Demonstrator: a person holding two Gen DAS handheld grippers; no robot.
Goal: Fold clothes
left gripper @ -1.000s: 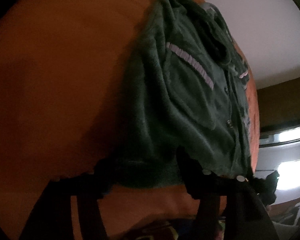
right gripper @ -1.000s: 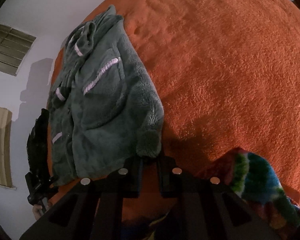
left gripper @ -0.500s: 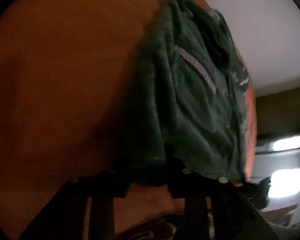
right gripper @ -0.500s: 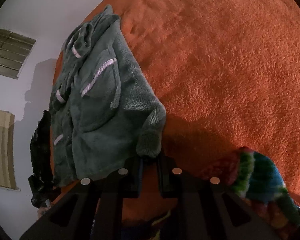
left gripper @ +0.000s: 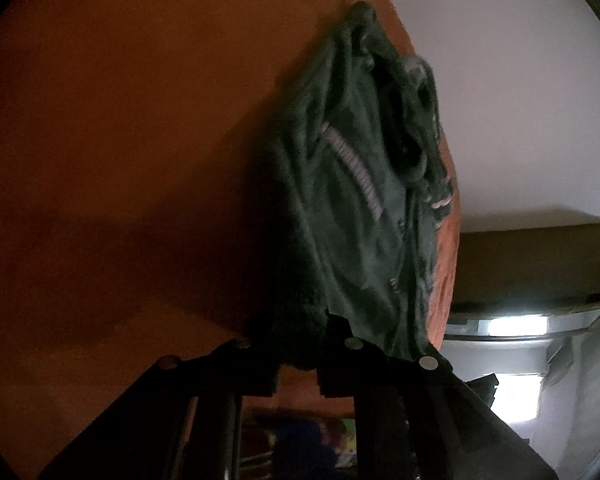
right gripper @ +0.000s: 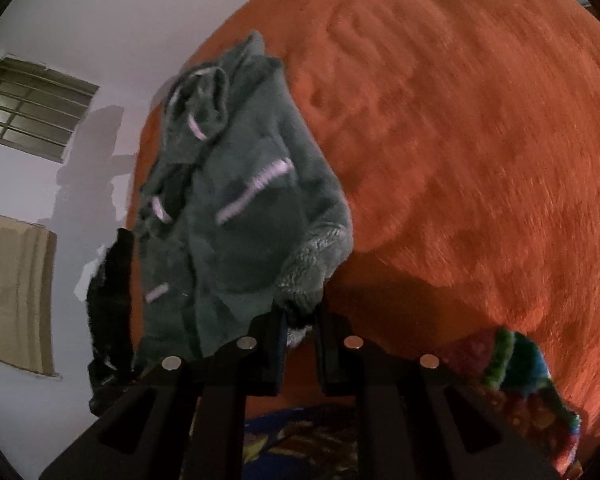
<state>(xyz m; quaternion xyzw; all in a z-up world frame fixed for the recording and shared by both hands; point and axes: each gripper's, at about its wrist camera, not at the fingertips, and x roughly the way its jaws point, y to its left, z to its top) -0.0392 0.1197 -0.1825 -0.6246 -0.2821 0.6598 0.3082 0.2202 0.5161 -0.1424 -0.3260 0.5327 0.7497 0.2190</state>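
Both grippers pinching the bottom of a green fleece jacket over an orange blanket

The left gripper has its jaws closed on the jacket's lower hem, and the right gripper is clamped tight on a fuzzy cuff at the other bottom corner. The jacket hangs bunched between them, lilac pocket trim showing, its top end toward the far edge of the blanket near a white wall. A colourful cloth sits off to the right. The left view is pretty dark and a bit blurry, so details there are hard to make out.
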